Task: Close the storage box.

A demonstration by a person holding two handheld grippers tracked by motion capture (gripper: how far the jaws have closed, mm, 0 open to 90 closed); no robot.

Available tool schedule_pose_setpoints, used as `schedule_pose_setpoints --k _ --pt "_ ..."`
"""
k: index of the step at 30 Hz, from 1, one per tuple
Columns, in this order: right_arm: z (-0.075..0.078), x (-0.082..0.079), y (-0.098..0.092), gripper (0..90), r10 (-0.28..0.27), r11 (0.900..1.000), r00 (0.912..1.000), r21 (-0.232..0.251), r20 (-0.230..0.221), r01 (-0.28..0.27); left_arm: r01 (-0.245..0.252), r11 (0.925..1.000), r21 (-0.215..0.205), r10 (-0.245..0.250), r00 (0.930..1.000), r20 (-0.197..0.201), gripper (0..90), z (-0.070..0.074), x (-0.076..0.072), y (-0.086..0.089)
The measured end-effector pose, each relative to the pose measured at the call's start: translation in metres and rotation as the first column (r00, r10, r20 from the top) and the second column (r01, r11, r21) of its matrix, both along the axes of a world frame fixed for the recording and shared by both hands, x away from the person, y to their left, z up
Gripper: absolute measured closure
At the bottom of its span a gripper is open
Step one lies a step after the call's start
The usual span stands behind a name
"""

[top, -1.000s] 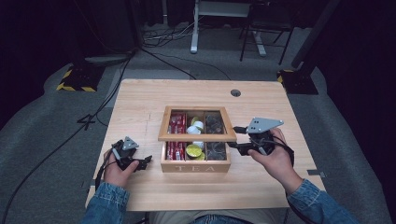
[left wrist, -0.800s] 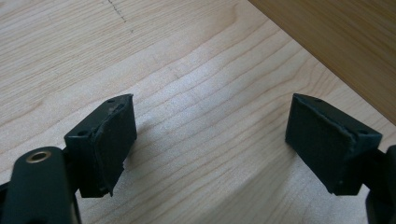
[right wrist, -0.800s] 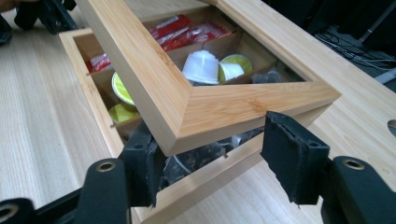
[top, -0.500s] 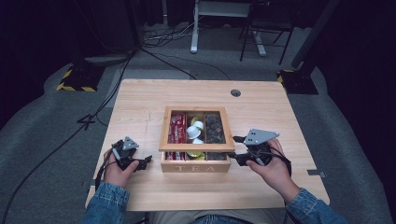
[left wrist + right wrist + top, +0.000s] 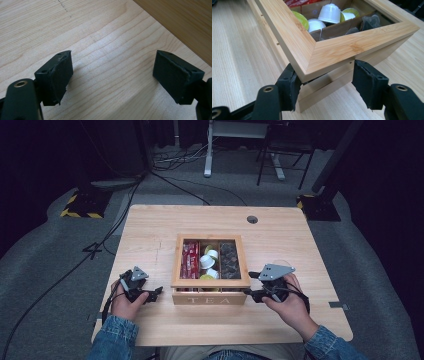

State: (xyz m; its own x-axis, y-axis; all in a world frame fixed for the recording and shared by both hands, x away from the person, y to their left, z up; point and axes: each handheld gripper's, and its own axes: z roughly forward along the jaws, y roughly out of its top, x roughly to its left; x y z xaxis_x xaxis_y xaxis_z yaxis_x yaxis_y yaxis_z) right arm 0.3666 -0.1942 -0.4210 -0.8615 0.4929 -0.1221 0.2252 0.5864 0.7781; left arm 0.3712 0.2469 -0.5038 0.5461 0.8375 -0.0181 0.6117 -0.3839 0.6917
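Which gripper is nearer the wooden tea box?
Right. The right gripper straddles the wooden tea box's near corner; the left gripper rests beside its left side, apart.

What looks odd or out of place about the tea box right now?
The lid of the tea box is not fully shut: its near corner sits raised above the base, with a gap, between the right hand-held gripper jaws. Nothing is spilled.

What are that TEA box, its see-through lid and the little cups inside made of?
The TEA box looks like bamboo or light wood: fine straight grain, satin finish. Its lid has a matching mitred frame around a clear pane, glass or acrylic; faint reflections leave that open. The cups seem smooth moulded plastic, white, some with green tops.
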Motion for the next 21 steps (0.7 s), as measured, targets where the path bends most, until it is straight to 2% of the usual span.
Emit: schedule_pose_setpoints --k 7,9,17,21 --pt "-0.0064 -0.0013 0.0007 41.0 0.006 1.0 0.9997 -0.017 -0.024 -0.007 0.0 1.0 -0.001 0.0 1.0 -0.001 16.8 0.0 -0.0001 -0.0001" --pt "-0.0073 -0.0014 0.0003 41.2 0.007 1.0 0.9995 -0.009 -0.031 -0.007 0.0 1.0 -0.001 0.0 1.0 -0.001 16.8 0.0 -0.0001 -0.0001" --pt "-0.0049 -0.0019 0.0008 40.7 0.015 0.999 0.9991 -0.032 -0.04 -0.016 0.0 1.0 0.0 0.0 1.0 -0.001 16.8 0.0 -0.0001 -0.0001" --pt "-0.0052 -0.0028 0.0007 39.9 0.024 0.999 0.9979 -0.041 -0.06 -0.027 0.0 1.0 0.0 0.0 1.0 -0.001 16.8 0.0 -0.0001 -0.0001"
